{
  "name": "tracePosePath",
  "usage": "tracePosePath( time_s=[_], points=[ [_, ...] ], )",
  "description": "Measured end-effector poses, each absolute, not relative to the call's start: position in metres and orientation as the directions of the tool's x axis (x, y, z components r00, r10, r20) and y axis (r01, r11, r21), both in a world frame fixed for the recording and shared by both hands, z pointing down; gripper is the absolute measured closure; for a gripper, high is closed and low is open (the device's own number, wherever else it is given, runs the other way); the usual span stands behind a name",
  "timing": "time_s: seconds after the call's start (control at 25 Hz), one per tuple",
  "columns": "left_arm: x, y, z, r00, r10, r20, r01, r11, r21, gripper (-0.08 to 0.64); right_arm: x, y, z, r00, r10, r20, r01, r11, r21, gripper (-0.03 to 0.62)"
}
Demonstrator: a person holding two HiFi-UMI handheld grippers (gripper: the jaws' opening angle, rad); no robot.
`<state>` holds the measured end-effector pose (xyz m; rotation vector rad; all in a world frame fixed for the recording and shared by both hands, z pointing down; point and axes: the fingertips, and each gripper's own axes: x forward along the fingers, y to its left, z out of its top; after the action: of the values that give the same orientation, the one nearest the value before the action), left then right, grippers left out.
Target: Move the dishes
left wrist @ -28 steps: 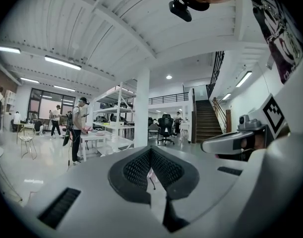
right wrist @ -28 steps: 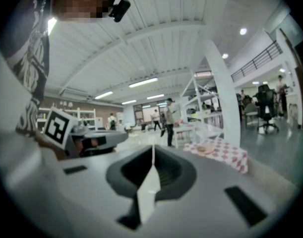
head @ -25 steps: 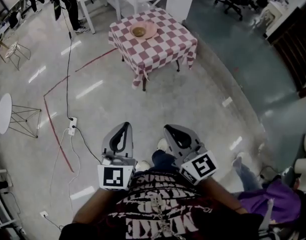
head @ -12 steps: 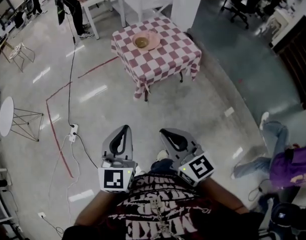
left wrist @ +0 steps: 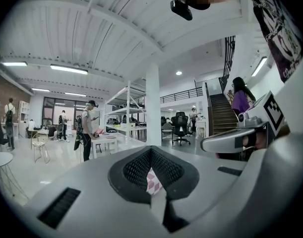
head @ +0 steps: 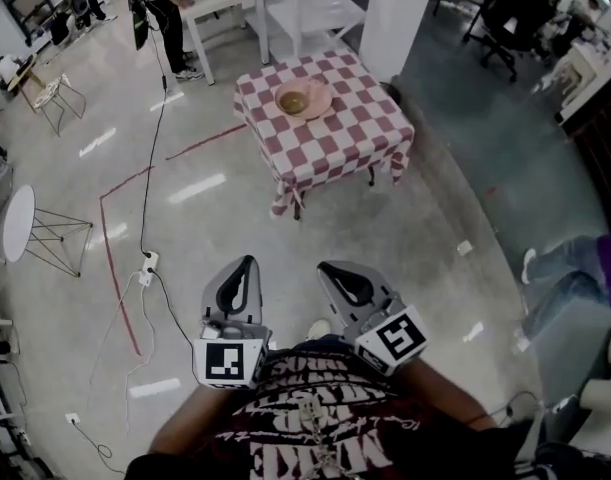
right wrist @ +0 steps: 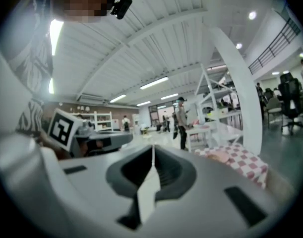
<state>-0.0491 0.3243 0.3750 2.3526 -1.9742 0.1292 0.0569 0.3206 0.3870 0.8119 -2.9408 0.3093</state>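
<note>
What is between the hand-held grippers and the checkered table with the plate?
Nothing: in the head view, only bare shiny floor lies between the left hand-held gripper, the right hand-held gripper and the checkered table.

Cloth tablecloth (head: 360, 133), glossy floor (head: 385, 258), smooth plate (head: 321, 96)

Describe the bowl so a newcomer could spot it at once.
Beside the white pillar stands a table with a red-and-white checked cloth. On it lies a pink plate, and the bowl sits on that plate: brownish, the only bowl on the table.
</note>
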Motion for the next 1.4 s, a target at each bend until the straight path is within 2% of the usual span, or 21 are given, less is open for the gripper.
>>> tracePosePath(
  time_s=[0.36,0.64,0.84,1.4],
  points=[
    [-0.022,0.299,0.38,0.156,-0.98,0.127,-0.987,-0.16,-0.02,0.535,0.08,0.294,0.398,-0.872,-0.475,0.121,-0.49,0.846,-0.21,0.557],
    [-0.022,0.3,0.374,0.15,-0.98,0.132,-0.987,-0.157,-0.043,0.535,0.083,0.29,0.395,-0.876,-0.472,0.097,-0.481,0.845,-0.234,0.557],
    [-0.031,0.295,0.383,0.139,-0.978,0.156,-0.989,-0.145,-0.031,0.534,0.076,0.287,0.409,-0.876,-0.466,0.123,-0.481,0.836,-0.265,0.557],
    [-0.061,0.221,0.381,0.259,-0.956,0.142,-0.963,-0.266,-0.037,0.535,0.04,0.226,0.401,-0.822,-0.552,0.14,-0.569,0.788,-0.236,0.557]
  ],
)
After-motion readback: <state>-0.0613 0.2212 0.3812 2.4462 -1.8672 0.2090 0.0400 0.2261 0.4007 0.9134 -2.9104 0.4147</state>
